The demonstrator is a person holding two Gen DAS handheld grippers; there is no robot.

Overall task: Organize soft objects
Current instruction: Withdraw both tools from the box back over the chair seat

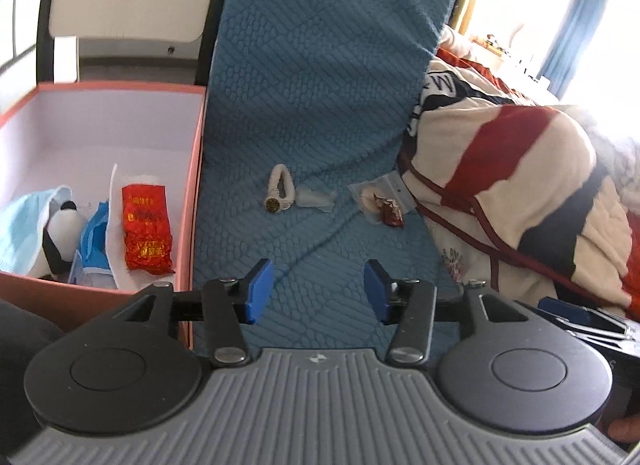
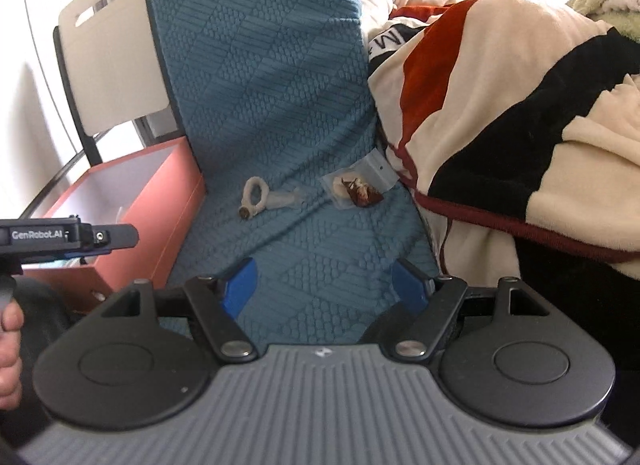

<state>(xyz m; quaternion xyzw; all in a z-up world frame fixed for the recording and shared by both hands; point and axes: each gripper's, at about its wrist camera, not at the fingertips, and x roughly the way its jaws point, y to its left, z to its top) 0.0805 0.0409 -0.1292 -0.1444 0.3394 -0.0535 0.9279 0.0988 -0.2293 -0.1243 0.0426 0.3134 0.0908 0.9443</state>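
On the blue quilted cover (image 1: 312, 113) lie a white fuzzy hair tie with a round charm (image 1: 279, 193), a clear crumpled wrapper (image 1: 315, 197) and a clear bag with a brown-red sweet (image 1: 382, 205). My left gripper (image 1: 318, 291) stands open above the cover, near side of them, nothing between its blue pads. At the left the pink box (image 1: 196, 169) holds a red packet (image 1: 146, 235), a panda toy (image 1: 60, 237) and blue face masks (image 1: 20, 233). In the right wrist view my right gripper (image 2: 324, 289) is open and empty, short of the hair tie (image 2: 253, 197) and the bag (image 2: 356, 191).
A striped red, cream and black blanket (image 1: 520, 185) is heaped at the right, touching the bag's edge. A white chair back (image 2: 112, 45) stands behind the pink box (image 2: 132, 201). The left gripper's body (image 2: 60, 239) and a hand (image 2: 10, 349) show at the left of the right wrist view.
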